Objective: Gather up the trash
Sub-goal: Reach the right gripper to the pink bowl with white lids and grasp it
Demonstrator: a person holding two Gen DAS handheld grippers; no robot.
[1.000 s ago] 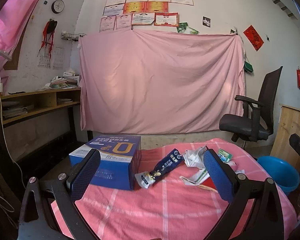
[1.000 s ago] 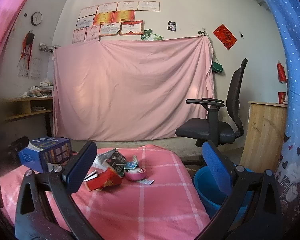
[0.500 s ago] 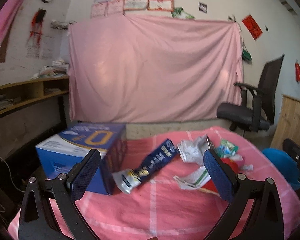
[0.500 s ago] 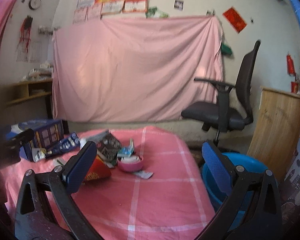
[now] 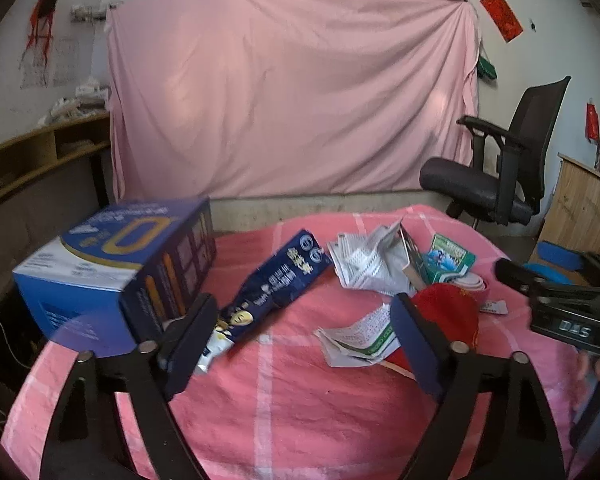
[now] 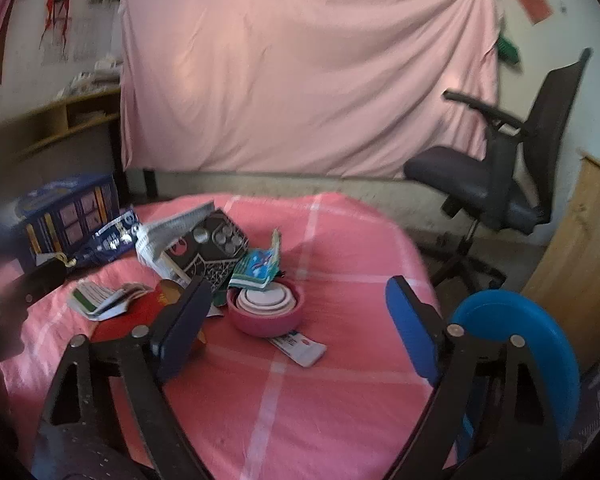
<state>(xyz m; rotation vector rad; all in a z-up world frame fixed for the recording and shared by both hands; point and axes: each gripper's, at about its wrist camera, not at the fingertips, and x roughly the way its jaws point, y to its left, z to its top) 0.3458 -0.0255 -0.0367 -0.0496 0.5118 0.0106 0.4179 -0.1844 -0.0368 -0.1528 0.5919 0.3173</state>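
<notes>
The left tongs (image 5: 302,336) are closing with nothing between them yet, hovering over the pink tabletop (image 5: 260,400) just short of the pouch (image 5: 268,294). The right tongs (image 6: 298,322) stand apart and empty near the pink bowl (image 6: 265,312). This looks like the approach step; next the left must straddle the pouch across its width. The pouch lies flat beside the box (image 5: 112,268) (long axis running near-left to far-right), sealed end nearest.

A dark blue wrapper (image 5: 272,284) is lying flat and slanted at mid-frame on the table. Crumpled white paper (image 5: 366,262), a green packet (image 5: 448,258), a red carton (image 5: 448,314) and a folded leaflet (image 5: 360,340) are lying clustered right of it.
</notes>
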